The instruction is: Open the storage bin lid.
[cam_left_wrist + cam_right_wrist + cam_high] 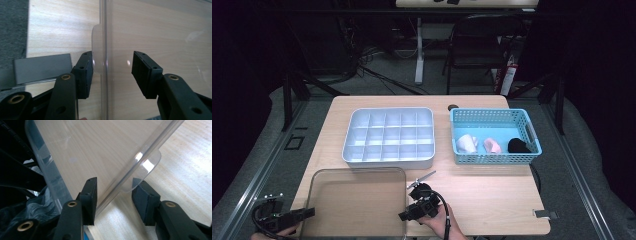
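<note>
While the clear lid (354, 200) is lying flat before the divided tray (389, 136), the left gripper (112, 67) and right gripper (113, 195) are straddling its 2 side edges, jaws part-open, pads unclamped.

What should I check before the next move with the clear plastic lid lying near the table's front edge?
1. Left gripper straddles the clear plastic lid's left rim: ok.
2. Right gripper straddles the right rim at its tab: ok.
3. Pads pressing on the lid: not ok, gaps show beside both rims.
4. Grey compartment tray uncovered: ok.
5. Blue basket apart from the tray: ok.
</note>
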